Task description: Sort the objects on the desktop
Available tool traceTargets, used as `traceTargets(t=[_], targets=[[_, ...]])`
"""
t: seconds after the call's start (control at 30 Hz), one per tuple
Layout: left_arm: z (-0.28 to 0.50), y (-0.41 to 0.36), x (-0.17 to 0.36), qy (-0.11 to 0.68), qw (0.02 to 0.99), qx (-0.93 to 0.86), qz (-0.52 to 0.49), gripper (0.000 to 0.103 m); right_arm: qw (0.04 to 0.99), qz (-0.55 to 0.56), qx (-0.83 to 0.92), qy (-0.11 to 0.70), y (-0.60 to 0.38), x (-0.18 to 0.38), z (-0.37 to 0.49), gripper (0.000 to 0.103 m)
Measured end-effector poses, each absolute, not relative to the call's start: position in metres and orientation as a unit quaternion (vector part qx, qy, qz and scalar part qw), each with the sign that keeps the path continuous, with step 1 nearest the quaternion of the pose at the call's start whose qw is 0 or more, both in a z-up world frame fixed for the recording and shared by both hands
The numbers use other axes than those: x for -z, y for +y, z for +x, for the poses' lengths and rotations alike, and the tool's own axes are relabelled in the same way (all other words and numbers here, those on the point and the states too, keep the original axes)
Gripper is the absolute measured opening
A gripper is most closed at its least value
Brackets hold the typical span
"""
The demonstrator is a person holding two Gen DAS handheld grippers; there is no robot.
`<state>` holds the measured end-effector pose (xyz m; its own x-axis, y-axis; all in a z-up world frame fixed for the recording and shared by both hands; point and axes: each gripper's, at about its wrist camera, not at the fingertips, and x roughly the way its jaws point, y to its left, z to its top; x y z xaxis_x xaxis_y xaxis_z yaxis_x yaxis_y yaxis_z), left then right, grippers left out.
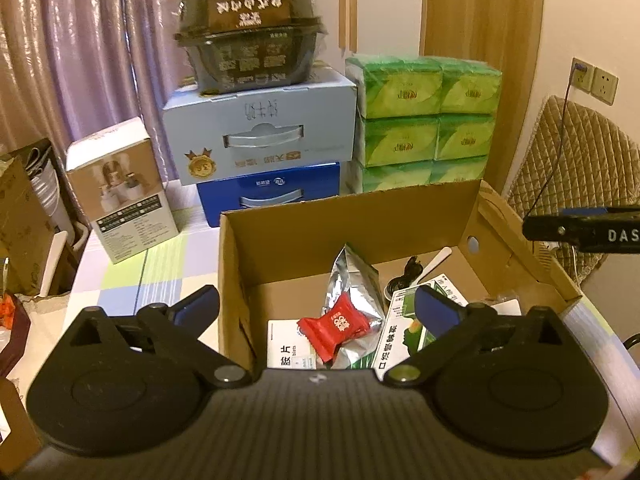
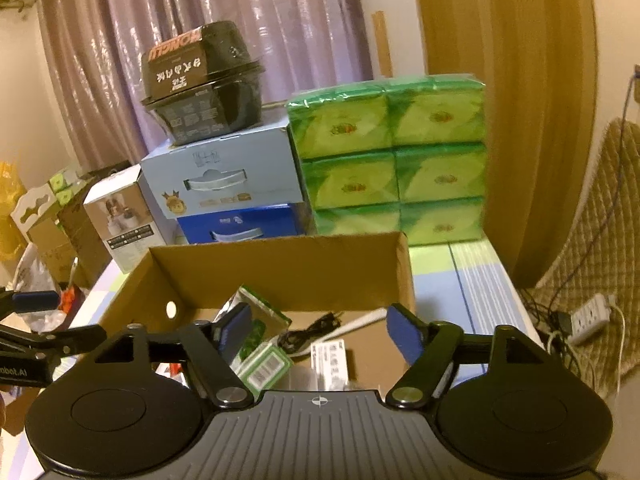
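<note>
Left wrist view: my left gripper [image 1: 318, 306] hangs spread wide and empty over the cardboard box [image 1: 348, 216], where the red candy packet [image 1: 338, 326] lies on a silver foil pouch [image 1: 354, 292] beside medicine boxes [image 1: 404, 332]. My right gripper [image 2: 320, 326] is equally wide and empty. To lift the packet cleanly, I judge I should straddle its middle and avoid snagging the foil. The checked tablecloth [image 1: 160, 264] also carries stacked cartons [image 1: 260, 136] and green tissue packs [image 1: 424, 120], before a curtain [image 1: 80, 40].
</note>
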<state>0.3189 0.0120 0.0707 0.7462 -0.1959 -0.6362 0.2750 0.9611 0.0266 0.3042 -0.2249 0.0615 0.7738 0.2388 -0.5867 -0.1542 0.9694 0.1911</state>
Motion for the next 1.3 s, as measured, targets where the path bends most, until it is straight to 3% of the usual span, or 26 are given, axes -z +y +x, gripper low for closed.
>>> traceTargets(t=[0.27, 1.3], targets=[[0.283, 0.012, -0.087, 0.337, 0.934, 0.106, 0.047, 0.102, 0.933, 0.061, -0.108, 0.337, -0.219, -0.071, 0.264, 0.101], [0.158, 0.013, -0.127, 0.359, 0.932, 0.054, -0.012, 0.102, 0.922, 0.047, -0.102, 0.371, -0.213, -0.109, 0.145, 0.101]])
